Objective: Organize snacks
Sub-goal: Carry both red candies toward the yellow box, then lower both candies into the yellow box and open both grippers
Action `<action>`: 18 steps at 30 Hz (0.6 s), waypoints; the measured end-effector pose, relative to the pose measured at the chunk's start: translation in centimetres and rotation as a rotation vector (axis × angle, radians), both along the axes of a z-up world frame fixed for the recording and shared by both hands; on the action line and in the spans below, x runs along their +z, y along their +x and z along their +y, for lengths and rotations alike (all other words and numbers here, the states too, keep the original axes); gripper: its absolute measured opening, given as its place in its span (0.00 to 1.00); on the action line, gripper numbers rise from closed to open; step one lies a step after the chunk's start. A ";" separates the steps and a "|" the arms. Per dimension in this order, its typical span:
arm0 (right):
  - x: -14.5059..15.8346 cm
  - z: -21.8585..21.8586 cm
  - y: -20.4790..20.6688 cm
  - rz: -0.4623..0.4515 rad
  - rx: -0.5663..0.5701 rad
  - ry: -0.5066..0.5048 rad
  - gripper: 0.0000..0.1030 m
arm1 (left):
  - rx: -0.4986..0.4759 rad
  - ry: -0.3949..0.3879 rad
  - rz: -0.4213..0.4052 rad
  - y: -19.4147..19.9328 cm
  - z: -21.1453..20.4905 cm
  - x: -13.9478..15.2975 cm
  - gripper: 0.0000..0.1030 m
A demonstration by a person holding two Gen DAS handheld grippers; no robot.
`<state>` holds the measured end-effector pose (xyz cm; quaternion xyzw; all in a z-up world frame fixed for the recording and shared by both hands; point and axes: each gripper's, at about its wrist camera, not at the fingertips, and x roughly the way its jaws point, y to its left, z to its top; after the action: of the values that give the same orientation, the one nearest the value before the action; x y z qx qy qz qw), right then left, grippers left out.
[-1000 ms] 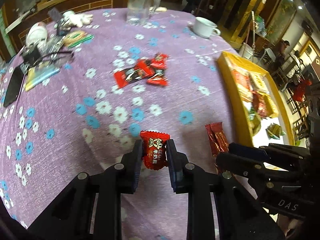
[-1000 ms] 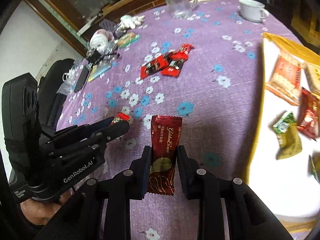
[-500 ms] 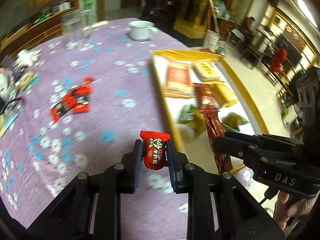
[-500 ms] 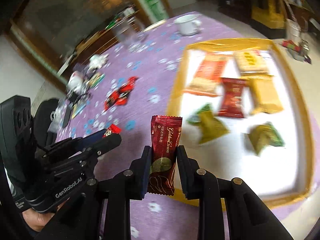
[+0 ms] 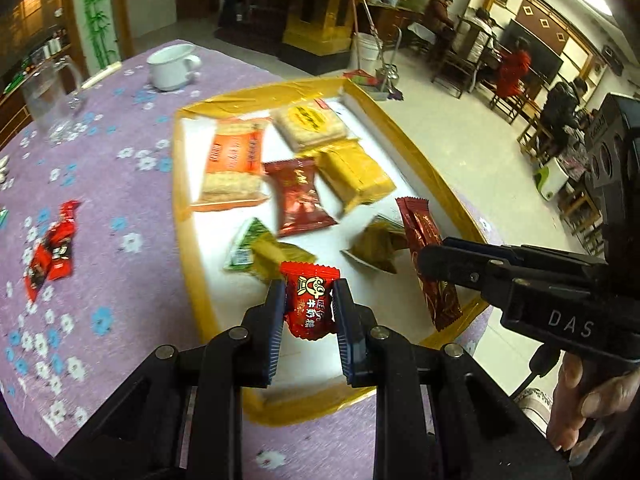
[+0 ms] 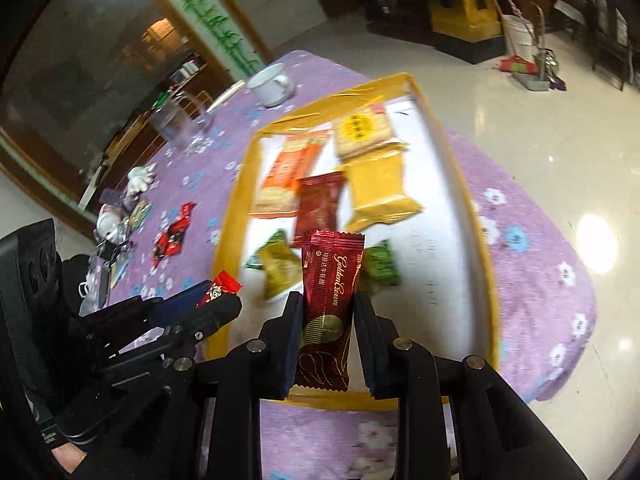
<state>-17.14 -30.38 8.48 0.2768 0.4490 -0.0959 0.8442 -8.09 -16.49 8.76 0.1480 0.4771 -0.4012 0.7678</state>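
Observation:
My left gripper (image 5: 309,303) is shut on a small red candy (image 5: 310,300) and holds it above the near end of the yellow-rimmed white tray (image 5: 188,268). My right gripper (image 6: 327,316) is shut on a long dark-red Golden Crown wafer bar (image 6: 328,308), also above the tray's near end (image 6: 490,280). The bar also shows in the left wrist view (image 5: 428,256), and the red candy in the right wrist view (image 6: 219,290). The tray holds several snack packs. Loose red candies (image 5: 52,250) lie on the purple flowered cloth, left of the tray.
A white mug (image 5: 172,67) and a glass jug (image 5: 48,100) stand at the table's far side. Clutter of small items (image 6: 120,216) lies at the far left edge. The table's right edge drops to a tiled floor (image 6: 540,120).
Both grippers have swung right from over the purple cloth to above the tray, each still holding its snack.

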 end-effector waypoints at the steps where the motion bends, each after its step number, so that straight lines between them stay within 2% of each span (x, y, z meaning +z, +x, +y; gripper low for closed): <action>1: -0.2 -0.3 -0.1 0.007 -0.007 0.001 0.26 | -0.006 0.006 0.007 0.0 -0.5 -0.3 0.20; 11: -1.6 -2.3 0.2 0.048 -0.030 0.003 0.26 | -0.036 0.047 0.005 -0.4 -2.1 -1.9 0.20; 18: -2.6 -1.6 1.6 0.076 -0.007 -0.002 0.26 | -0.047 0.058 0.001 -0.4 -1.7 -2.4 0.20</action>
<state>-15.57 -31.99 5.88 0.2736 0.4796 -0.1098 0.8265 -8.51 -18.19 6.33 0.1812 0.4854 -0.4052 0.7532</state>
